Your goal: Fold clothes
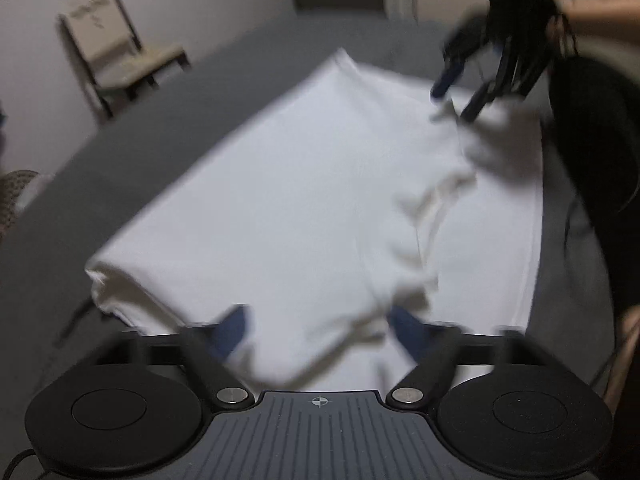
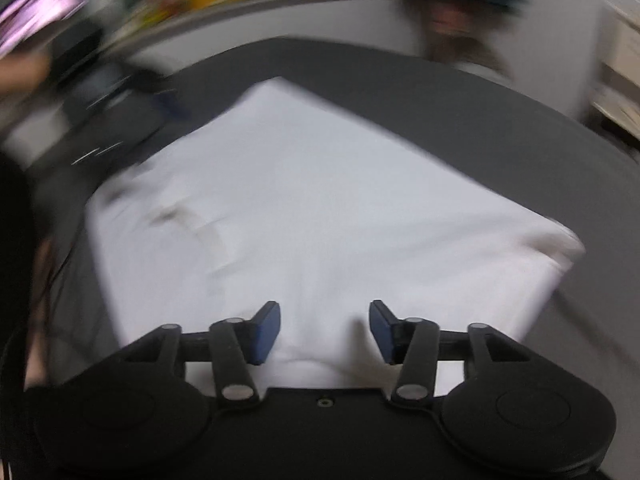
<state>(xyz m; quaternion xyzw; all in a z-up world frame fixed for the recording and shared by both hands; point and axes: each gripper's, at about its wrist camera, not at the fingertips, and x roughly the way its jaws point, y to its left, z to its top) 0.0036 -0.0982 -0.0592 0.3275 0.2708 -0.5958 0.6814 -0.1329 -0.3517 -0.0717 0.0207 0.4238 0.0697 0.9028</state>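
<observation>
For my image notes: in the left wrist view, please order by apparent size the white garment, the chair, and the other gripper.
1. white garment
2. and 3. chair and right gripper: look alike, unsure.

White garment (image 1: 304,200), grey tabletop (image 1: 168,120), blue-padded tongs (image 2: 324,332)

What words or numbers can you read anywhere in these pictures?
None can be read.
Chair by the wall: dark marks on its backrest, too blurred to read.
Left tool: a small crosshair mark on its body, a symbol only, no letters.
Right tool: no lettering visible.
White garment: plain, no print or label showing.
Colourful things at the top of the right wrist view: smeared by motion blur, unreadable.
</observation>
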